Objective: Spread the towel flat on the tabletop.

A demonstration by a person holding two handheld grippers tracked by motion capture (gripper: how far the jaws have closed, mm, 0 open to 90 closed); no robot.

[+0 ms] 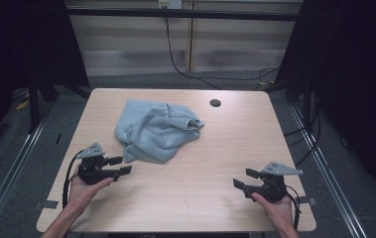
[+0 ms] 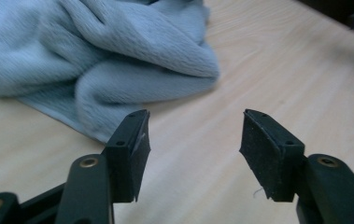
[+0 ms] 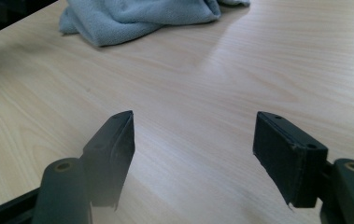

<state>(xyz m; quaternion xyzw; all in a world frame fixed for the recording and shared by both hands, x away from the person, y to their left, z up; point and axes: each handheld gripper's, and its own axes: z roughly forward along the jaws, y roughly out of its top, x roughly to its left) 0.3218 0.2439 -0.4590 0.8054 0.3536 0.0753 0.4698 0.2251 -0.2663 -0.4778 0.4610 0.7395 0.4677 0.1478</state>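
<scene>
A recording lab or test bay is suggested rather than a home. A bare wood-grain counter (image 1: 185,198) with a round cable hole (image 1: 215,103) near its far right corner is set on a grey floor (image 1: 22,163). Metal rails (image 1: 7,173) are laid along the floor past the counter's left and right edges. Black curtains (image 1: 22,39) are hung at both sides, and a black cable (image 1: 175,62) is trailed down the pale panelled wall (image 1: 225,44) behind the far edge.
</scene>
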